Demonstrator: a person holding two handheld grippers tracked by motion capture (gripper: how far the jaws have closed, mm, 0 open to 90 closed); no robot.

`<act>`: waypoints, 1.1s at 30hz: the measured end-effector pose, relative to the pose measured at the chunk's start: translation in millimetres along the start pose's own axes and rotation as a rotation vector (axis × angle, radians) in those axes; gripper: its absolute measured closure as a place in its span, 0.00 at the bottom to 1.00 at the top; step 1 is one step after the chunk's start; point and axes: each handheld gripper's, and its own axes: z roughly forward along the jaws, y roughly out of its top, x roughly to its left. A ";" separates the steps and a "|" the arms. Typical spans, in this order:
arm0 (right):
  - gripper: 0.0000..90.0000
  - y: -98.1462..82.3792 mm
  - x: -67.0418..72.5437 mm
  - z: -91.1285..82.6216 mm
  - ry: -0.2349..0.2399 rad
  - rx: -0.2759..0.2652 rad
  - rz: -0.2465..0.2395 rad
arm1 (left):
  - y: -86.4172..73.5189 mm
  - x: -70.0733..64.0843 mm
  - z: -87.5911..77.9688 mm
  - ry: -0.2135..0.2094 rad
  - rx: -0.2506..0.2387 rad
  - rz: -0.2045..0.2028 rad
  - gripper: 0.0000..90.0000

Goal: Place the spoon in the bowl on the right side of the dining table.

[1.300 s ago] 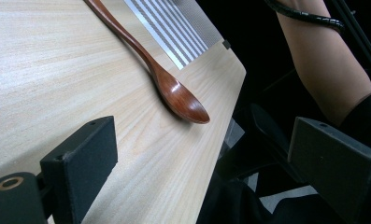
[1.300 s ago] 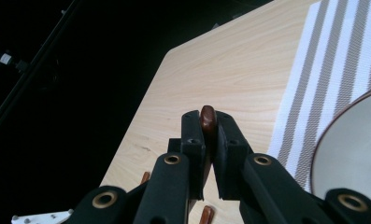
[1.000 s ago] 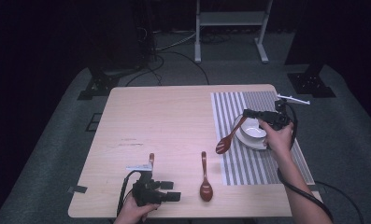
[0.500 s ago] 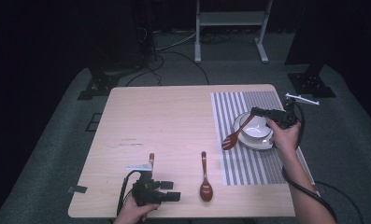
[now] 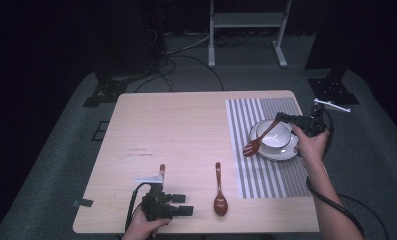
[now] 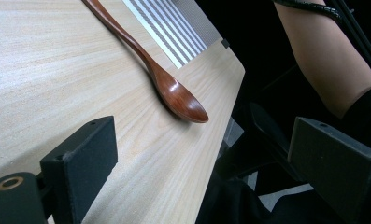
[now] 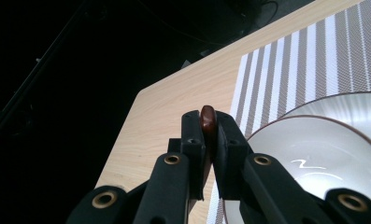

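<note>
My right gripper (image 5: 282, 119) (image 7: 208, 123) is shut on the handle end of a brown wooden utensil (image 5: 260, 136) (image 7: 207, 119). The utensil slants down across a white bowl (image 5: 278, 139) (image 7: 314, 158), and its head hangs past the bowl's left side over a striped placemat (image 5: 246, 115) (image 7: 314, 51). The bowl stands on a white plate (image 5: 281, 156) (image 7: 360, 100). A brown wooden spoon (image 5: 219, 195) (image 6: 174, 91) lies near the table's front edge. Just to its left, my left gripper (image 5: 185, 205) (image 6: 211, 154) rests open and holds nothing.
A short brown handle (image 5: 162, 170) sticks out on the table (image 5: 176, 130) just beyond the left gripper. The person's right forearm (image 5: 331, 210) (image 6: 323, 60) runs along the table's right edge. Dark stands and cables sit on the floor beyond the table.
My right gripper has carried the brown utensil a little to the right across the bowl. The left gripper and the spoon on the table have not moved.
</note>
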 end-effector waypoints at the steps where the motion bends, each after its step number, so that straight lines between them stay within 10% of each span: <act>1: 0.93 0.0 0.0 0.0 0.000 0.000 0.000 | 0.0 0.0 0.0 0.000 0.000 0.000 0.08; 33: 0.93 21.0 -17.9 -25.3 -0.087 -0.113 0.039 | 0.1 -0.6 0.0 -0.002 -0.003 0.004 0.08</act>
